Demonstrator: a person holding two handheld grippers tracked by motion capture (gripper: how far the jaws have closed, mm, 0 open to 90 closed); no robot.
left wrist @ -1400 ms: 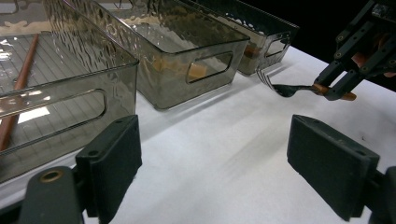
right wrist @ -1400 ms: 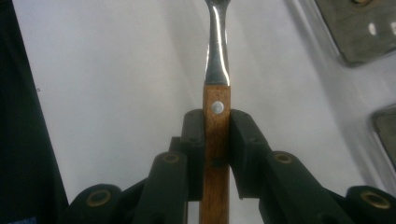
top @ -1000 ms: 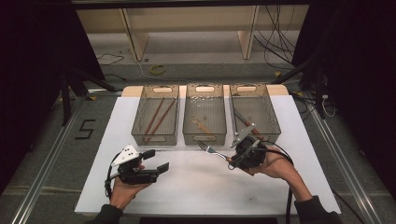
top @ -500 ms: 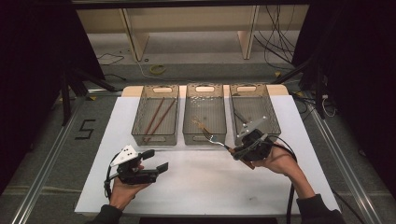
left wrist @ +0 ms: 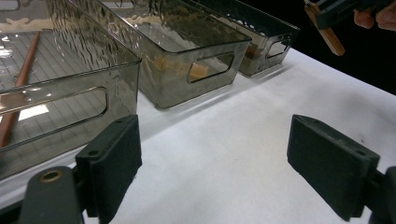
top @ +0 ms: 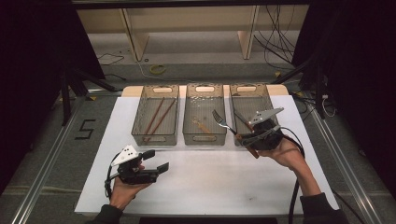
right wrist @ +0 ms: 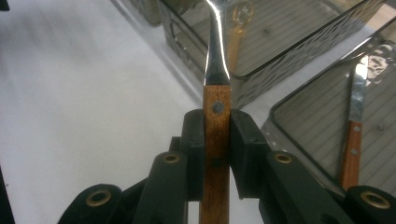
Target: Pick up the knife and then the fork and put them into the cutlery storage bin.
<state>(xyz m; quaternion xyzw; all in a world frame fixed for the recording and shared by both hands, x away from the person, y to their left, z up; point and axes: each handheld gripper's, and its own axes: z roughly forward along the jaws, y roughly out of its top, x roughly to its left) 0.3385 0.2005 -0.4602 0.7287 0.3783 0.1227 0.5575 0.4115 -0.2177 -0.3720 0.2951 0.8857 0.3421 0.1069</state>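
"What do the two tools in the person's hands look like?"

"Each one, the left black two-jaw gripper (top: 156, 160) and the right black two-jaw gripper (top: 246, 138), has a grey three-cornered plate on top. The left plate has small dark dots. A black cable (top: 293, 198) trails from the right one."

"And up close?"

"Thick, flat black pads (left wrist: 112, 161) with a soft look, and round brass rings (right wrist: 171, 158) set in the black arms. The sleeves (top: 320, 212) are dark."
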